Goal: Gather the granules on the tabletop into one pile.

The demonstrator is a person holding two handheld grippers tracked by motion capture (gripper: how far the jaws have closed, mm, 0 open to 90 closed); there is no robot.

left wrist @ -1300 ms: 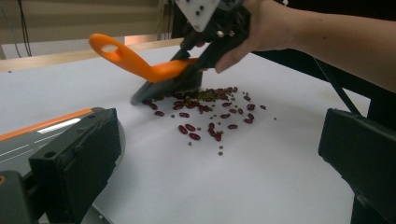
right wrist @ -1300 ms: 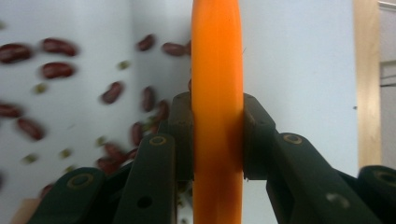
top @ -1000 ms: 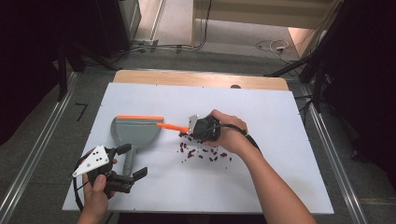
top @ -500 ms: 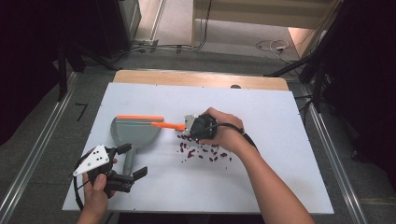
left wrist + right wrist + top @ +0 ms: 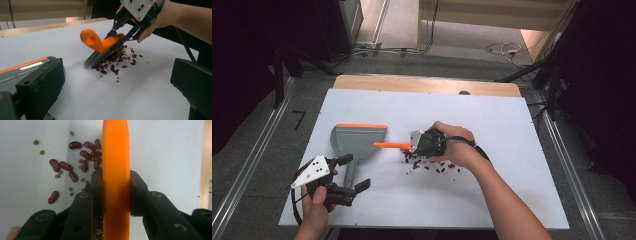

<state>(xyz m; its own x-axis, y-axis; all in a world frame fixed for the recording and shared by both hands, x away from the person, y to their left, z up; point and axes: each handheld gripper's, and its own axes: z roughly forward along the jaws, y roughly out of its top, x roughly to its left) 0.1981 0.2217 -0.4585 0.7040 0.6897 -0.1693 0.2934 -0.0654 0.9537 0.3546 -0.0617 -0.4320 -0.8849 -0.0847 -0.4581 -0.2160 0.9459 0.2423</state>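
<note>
My right gripper point(image 5: 419, 142) is shut on the orange handle of a small brush point(image 5: 392, 145), held low over the white table. In the right gripper view the handle point(image 5: 116, 157) runs straight up between the two jaws. Dark red and small green beans point(image 5: 432, 165) lie scattered under and beside that hand. The brush bristles point(image 5: 96, 57) touch the near edge of the bean pile point(image 5: 115, 63). A grey dustpan point(image 5: 357, 140) with an orange lip lies to the left. My left gripper point(image 5: 354, 172) is open, its jaws either side of the dustpan's handle point(image 5: 349, 172).
The white table top point(image 5: 512, 190) has a wooden strip point(image 5: 427, 84) along its far edge. Metal rails point(image 5: 242, 190) run along the floor on both sides. Cables point(image 5: 502, 49) lie on the floor beyond the table.
My right gripper has swept the brush a little to the left, toward the dustpan, through the beans. The left gripper has barely moved.
</note>
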